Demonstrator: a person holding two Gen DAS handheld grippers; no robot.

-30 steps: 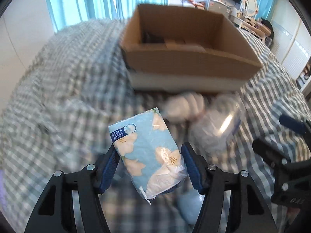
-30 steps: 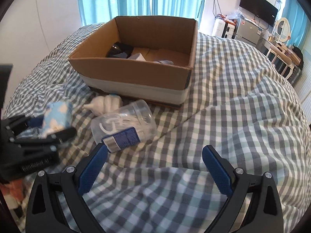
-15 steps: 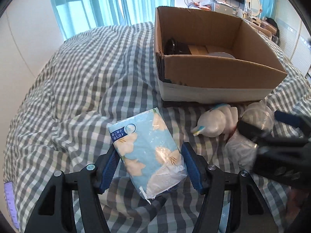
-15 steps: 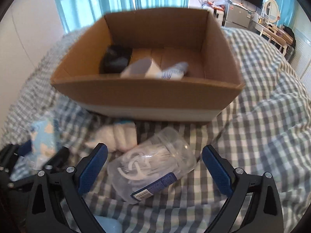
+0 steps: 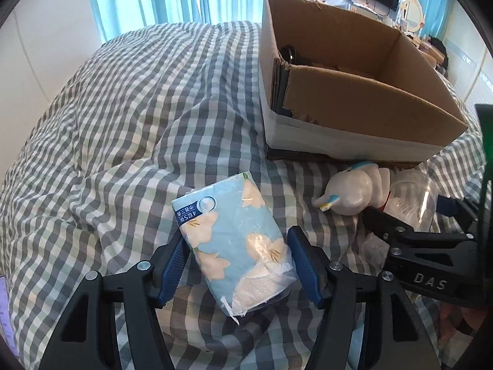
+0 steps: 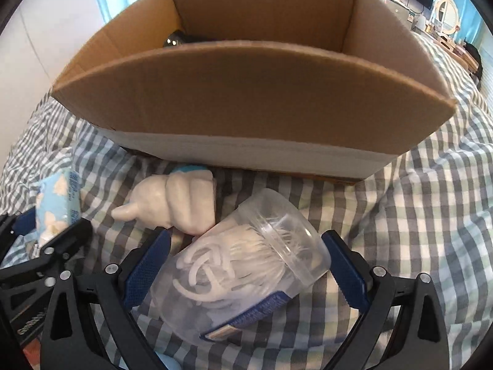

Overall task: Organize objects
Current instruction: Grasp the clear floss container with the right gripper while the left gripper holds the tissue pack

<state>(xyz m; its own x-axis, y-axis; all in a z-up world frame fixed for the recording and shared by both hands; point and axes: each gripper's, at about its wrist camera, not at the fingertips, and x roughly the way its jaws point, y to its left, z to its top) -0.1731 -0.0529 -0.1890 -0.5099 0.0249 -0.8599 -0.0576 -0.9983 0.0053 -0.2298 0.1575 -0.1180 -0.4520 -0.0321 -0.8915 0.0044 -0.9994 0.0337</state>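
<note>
Left hand-held gripper [image 5: 235, 266]: blue pads closed on a pale-blue tissue pack [image 5: 234, 240] with cream flowers, held over the checked bed cover [image 5: 129, 117]; dark label on the pack with Chinese characters and the numerals 4 and 5. Right hand-held gripper [image 6: 243, 266]: jaws wide, straddling a clear plastic jar [image 6: 243, 265] of white pieces lying on its side, pads not pressing it; blue jar label unreadable; "DAS" on the body in the left view. Touching the jar, a white shell-shaped figure [image 6: 181, 206]. Beyond, an open cardboard box [image 6: 246, 92].
</note>
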